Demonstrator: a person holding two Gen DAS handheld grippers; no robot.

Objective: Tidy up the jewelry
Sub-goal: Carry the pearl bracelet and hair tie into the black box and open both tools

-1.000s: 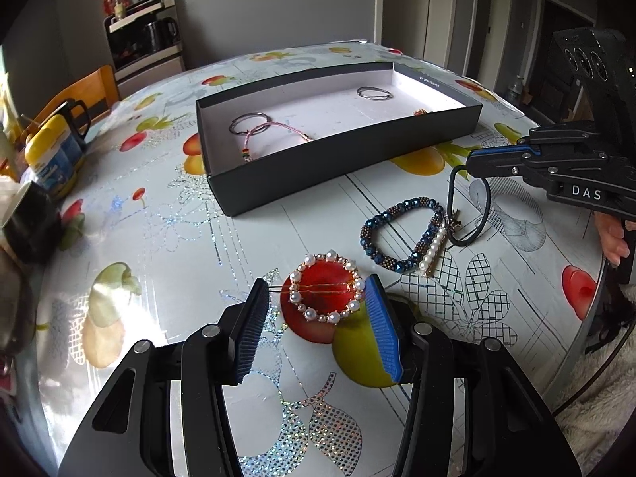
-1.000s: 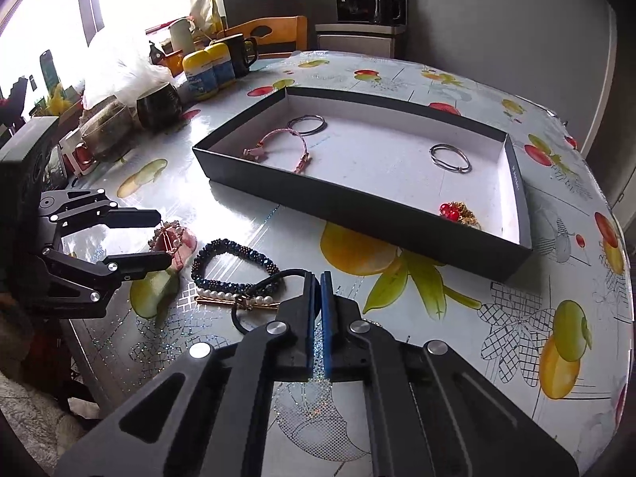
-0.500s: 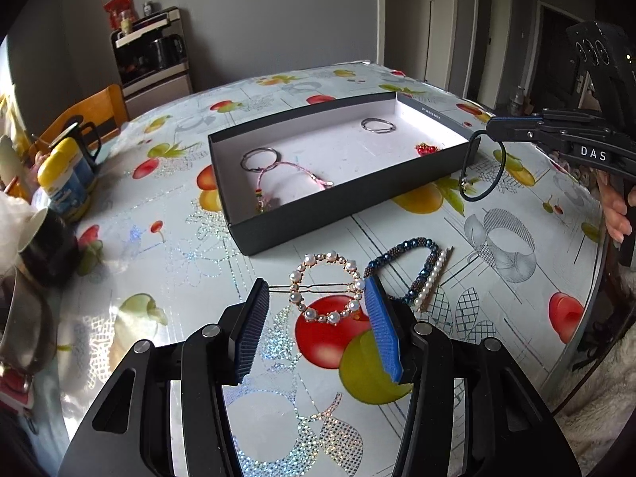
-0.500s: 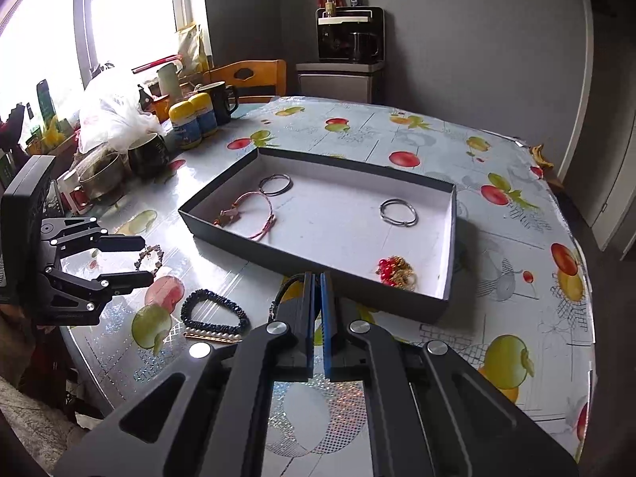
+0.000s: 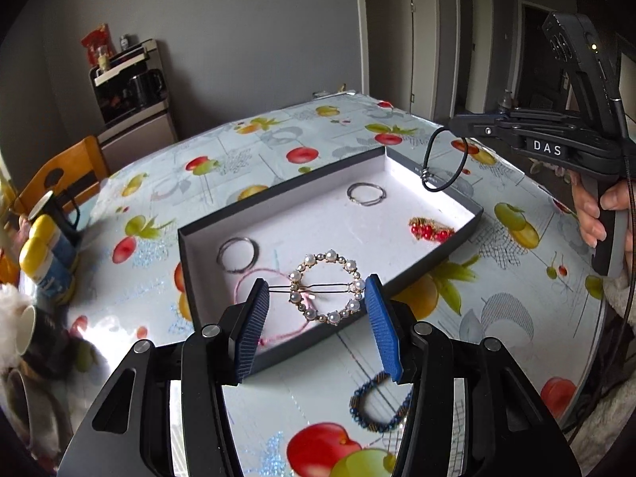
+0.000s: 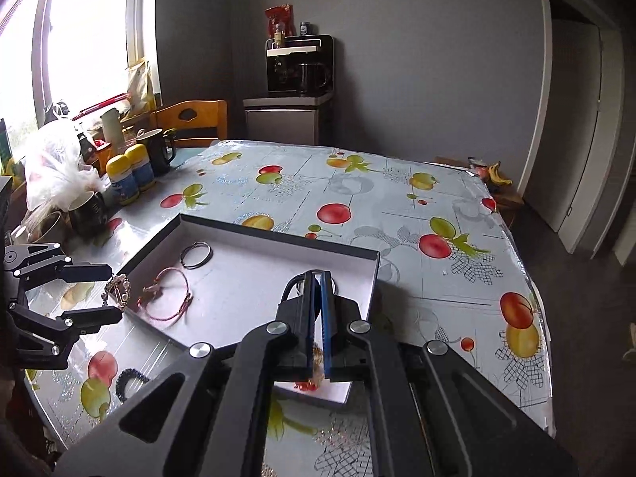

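Observation:
My left gripper (image 5: pixel 316 298) is shut on a round pearl hair clip (image 5: pixel 326 291), holding it by its pin above the near edge of the black tray (image 5: pixel 222 214). My right gripper (image 6: pixel 317 278) is shut on a black hair tie (image 5: pixel 443 163), which hangs over the tray's right end. In the tray lie two silver rings (image 5: pixel 237 253) (image 5: pixel 366 194), a pink cord bracelet (image 6: pixel 167 294) and a red bead brooch (image 5: pixel 431 230). A blue beaded bracelet (image 5: pixel 377 405) lies on the table in front of the tray.
The table has a fruit-print cloth (image 6: pixel 397 206). Mugs (image 6: pixel 161 151), yellow-capped bottles (image 6: pixel 129 177) and a plastic bag (image 6: pixel 55 159) crowd its left side by a wooden chair (image 6: pixel 190 119). The table's right edge (image 6: pixel 528 278) is near.
Both grippers rose off the table and moved over the tray. The left lifted the pearl clip from the cloth; the right carried the hair tie from beside the blue bracelet to the tray's right end.

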